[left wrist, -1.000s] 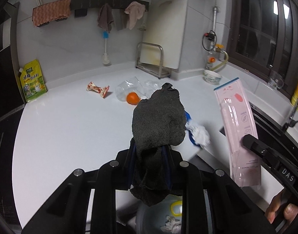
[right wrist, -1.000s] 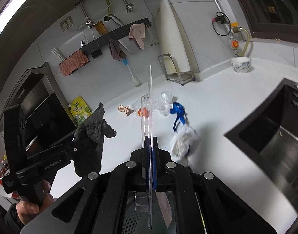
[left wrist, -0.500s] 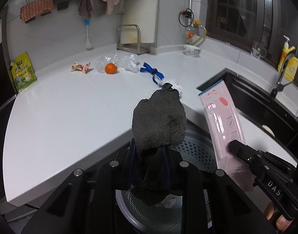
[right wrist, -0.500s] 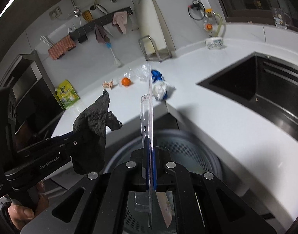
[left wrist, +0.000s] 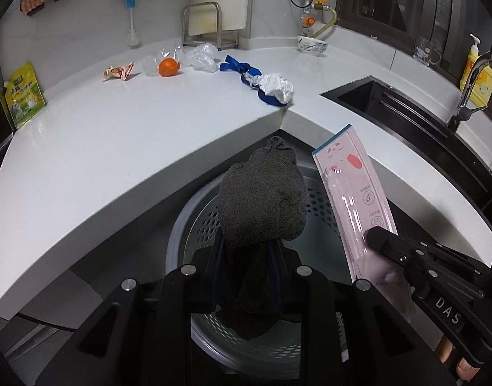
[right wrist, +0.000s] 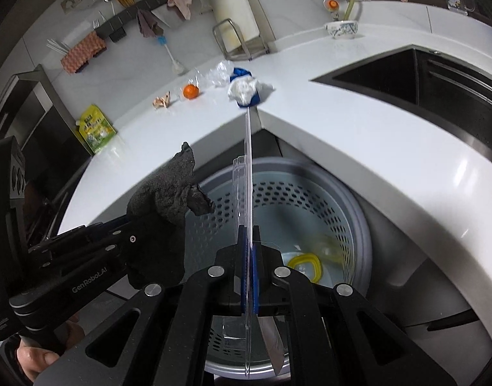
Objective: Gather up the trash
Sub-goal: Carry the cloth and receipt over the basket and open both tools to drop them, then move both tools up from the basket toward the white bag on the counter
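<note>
A dark grey cloth [left wrist: 262, 206] is clamped between the closed jaws of the left gripper [left wrist: 246, 257]; it is bunched above the jaws, with its lower end hanging below them, and it is held over the open mouth of a perforated grey bin [left wrist: 207, 222]. A flat pink-and-clear blister pack [left wrist: 352, 199] is pinched edge-on by the closed jaws of the right gripper [right wrist: 250, 257]; in the right wrist view it is seen as a thin upright sheet [right wrist: 248, 173], likewise above the bin [right wrist: 358, 212]. A yellow ring-shaped item [right wrist: 305, 265] is seen lying on the bin's floor; what it is cannot be told.

The bin is set below the inner corner of a white counter [left wrist: 117, 135], on which more trash is left: a crumpled white wad on a blue ribbon [left wrist: 271, 85] near the corner edge, clear plastic wrappers [left wrist: 201, 56] further back, an orange [left wrist: 168, 67] just beside them, and a crumpled snack wrapper [left wrist: 118, 71] to its left. A yellow-green pouch [left wrist: 23, 95] is propped at the counter's far left; a patterned bowl [left wrist: 312, 44] is set near the back wall; a dark sink [left wrist: 374, 96] is sunk into the counter on the right.
</note>
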`<state>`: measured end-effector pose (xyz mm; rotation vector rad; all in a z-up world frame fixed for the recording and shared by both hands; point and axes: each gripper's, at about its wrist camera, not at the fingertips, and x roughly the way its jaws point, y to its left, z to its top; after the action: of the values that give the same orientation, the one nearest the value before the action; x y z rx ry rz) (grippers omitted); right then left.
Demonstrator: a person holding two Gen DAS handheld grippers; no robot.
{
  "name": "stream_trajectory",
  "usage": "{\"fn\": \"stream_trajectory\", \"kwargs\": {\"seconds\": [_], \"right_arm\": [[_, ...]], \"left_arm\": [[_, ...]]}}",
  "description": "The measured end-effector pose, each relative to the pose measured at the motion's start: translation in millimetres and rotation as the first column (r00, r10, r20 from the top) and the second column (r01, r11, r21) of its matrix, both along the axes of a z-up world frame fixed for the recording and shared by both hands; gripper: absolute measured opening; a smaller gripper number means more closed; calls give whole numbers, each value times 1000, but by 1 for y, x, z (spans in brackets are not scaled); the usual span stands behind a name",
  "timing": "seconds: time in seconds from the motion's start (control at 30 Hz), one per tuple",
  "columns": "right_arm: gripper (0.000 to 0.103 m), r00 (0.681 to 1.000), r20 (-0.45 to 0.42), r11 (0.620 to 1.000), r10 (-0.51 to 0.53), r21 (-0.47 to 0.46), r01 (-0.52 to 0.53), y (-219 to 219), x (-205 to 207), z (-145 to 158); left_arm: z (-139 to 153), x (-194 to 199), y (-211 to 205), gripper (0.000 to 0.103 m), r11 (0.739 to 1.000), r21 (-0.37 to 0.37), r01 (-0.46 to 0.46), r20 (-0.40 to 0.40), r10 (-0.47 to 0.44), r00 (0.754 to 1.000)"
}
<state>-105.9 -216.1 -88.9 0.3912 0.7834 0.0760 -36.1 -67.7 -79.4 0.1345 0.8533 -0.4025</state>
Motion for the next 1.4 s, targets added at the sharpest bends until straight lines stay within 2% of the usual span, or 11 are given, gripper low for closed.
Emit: {"fn": "stream_trajectory", "kwargs": {"seconds": [0.1,0.2,0.23,0.27,0.3,0.33,0.73,0.87,1.07,1.4], "right_arm": [[3,1000,-5,1000,1,-12,-2,1,-1,-2],[4,1000,-2,1000,1,-9,-1,-1,-1,-1],[12,1000,3,1000,-3,-9,3,-2,-2,0],[17,1000,10,1000,-11,-13,11,-3,-3,1],[26,1000,18,1000,-21,-17,22,-4,-4,3],[28,999,24,999,-28,-17,29,-5,-5,3],[31,999,26,999,-33,-11,33,-8,-7,5],[32,999,25,999,-31,-11,31,-8,-7,5],[34,999,26,1000,-27,-9,28,-8,-5,5],[44,998,65,1000,-7,-30,9,-6,1,11]], "left_arm": [[0,1,2,26,1000,1,-8,-1,8,1000],[1,1,5,33,1000,-15,-19,-7,19,1000],[1,1,5,40,1000,-20,-20,-9,20,1000],[2,1,6,55,999,-21,-25,-6,25,1000],[3,1,7,63,999,-23,-35,3,35,999],[4,0,9,69,999,-31,-40,12,41,999],[9,-1,12,69,998,-40,-49,13,50,999],[10,0,16,77,997,-49,-60,15,61,998],[12,2,22,79,995,-59,-79,17,80,997],[10,13,22,81,995,-54,-85,11,86,996]]}}
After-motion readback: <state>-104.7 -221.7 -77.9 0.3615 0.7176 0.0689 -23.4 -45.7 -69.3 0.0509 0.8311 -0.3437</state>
